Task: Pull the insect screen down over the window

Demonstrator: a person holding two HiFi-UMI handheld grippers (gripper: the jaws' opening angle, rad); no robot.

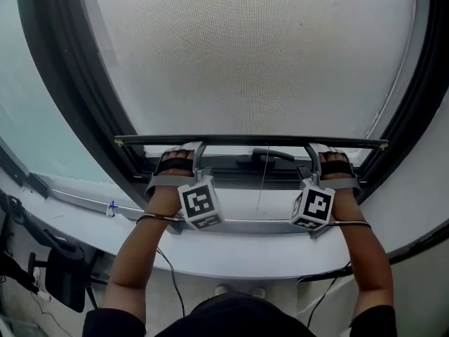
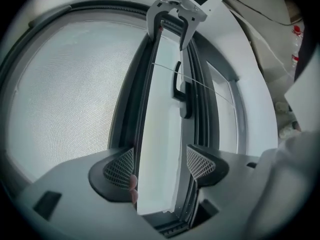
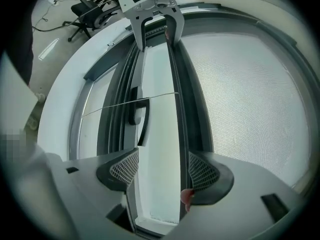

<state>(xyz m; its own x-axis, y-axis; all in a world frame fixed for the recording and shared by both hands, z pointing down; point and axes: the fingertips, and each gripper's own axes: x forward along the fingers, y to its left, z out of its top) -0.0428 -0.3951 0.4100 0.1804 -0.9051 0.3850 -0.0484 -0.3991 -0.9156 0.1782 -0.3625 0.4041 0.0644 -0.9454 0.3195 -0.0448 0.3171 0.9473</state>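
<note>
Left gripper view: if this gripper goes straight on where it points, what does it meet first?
The left gripper would probably meet the screen's bottom bar, already between its open jaws; depth is unclear.

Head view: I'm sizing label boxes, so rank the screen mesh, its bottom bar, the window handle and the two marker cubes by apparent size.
1. Screen mesh.
2. Bottom bar, longest but thin.
3. Left marker cube and right marker cube: alike, and nearness enlarges them.
4. Window handle.
</note>
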